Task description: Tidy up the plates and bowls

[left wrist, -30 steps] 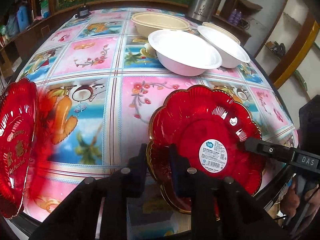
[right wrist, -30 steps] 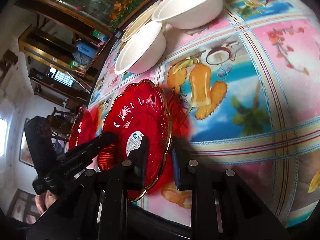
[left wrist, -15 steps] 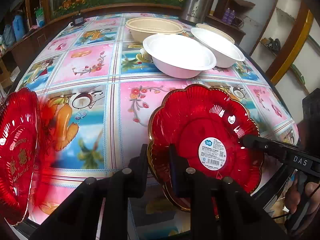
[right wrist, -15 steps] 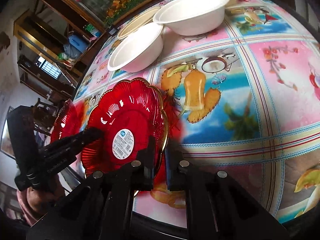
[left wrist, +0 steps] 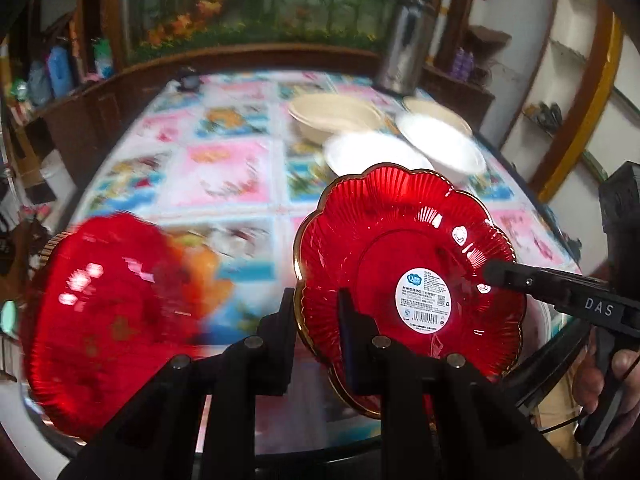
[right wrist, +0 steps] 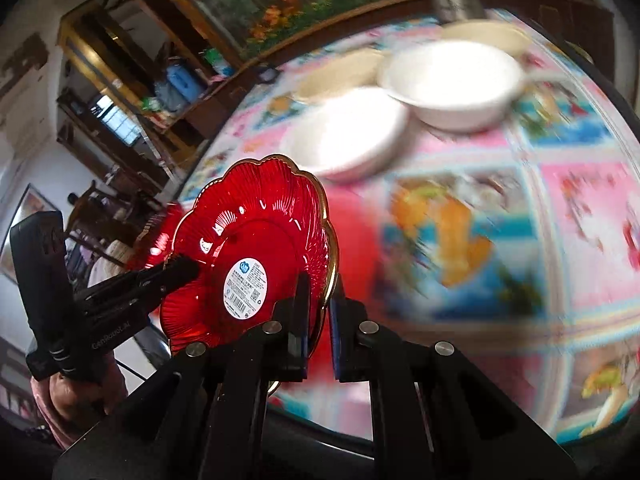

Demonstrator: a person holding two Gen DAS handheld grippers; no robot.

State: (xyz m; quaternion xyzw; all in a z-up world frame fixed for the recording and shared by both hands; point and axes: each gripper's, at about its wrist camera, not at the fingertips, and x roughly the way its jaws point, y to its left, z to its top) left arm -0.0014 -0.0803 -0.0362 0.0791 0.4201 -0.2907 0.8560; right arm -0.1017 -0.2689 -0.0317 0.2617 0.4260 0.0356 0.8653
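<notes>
1. Left gripper (left wrist: 314, 322): fingers nearly closed, pinching the rim of the red plate (left wrist: 412, 276) at its left edge.
2. Right gripper (right wrist: 319, 312): fingers nearly closed, pinching the same plate's opposite rim; plate held off the table.

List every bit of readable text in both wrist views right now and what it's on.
"DAS": on the right tool's finger, left wrist view.
"GenRobot.AI", roughly; letters small: on the left tool's black body, right wrist view.
White sticker on the red plate: blue logo, barcode and fine print, too small to read.
Second red plate: motion-blurred, nothing legible.
</notes>
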